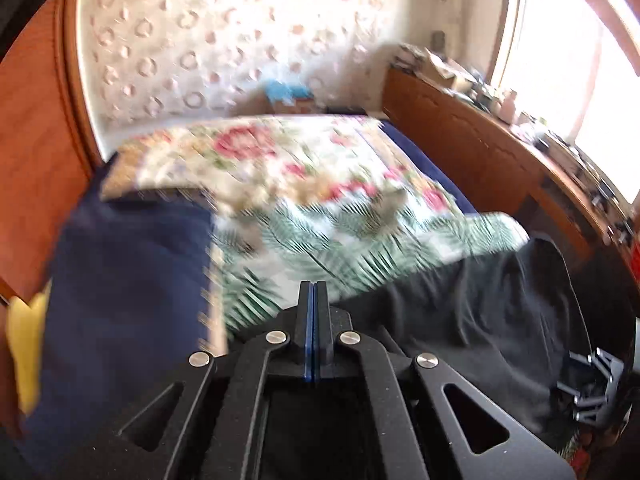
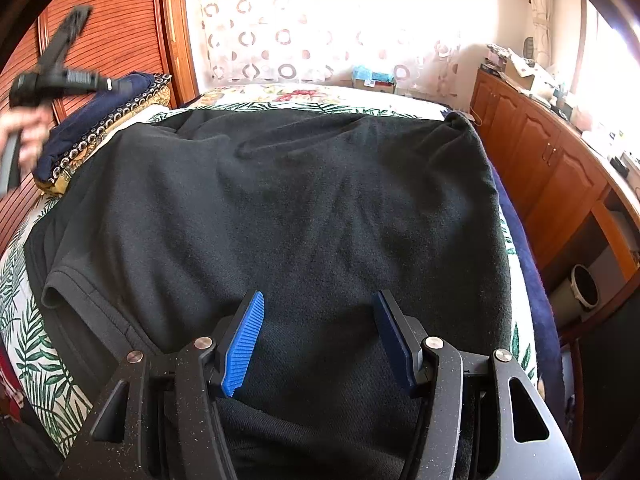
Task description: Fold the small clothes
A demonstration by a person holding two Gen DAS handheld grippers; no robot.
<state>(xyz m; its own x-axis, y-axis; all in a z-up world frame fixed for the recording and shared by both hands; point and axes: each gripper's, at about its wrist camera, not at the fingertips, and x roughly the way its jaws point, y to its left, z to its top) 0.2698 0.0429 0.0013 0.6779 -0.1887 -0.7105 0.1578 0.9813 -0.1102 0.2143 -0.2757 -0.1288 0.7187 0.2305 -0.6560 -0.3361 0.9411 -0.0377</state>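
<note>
Your right gripper (image 2: 318, 336) hovers spread over the near edge of the black T-shirt (image 2: 280, 208); shirt lies flat, unfolded, on the leaf-print bedspread (image 2: 36, 360); your left gripper (image 1: 314, 320) is pressed together, empty; folded navy garment (image 2: 100, 108) rests at the bed's far left corner; folding appears barely begun.

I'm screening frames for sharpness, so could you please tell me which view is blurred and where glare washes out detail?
Left wrist view: motion blur smears the floral bedspread; window blown out. Right wrist view: black shirt sharp, curtain overexposed, left gripper blurred.
</note>
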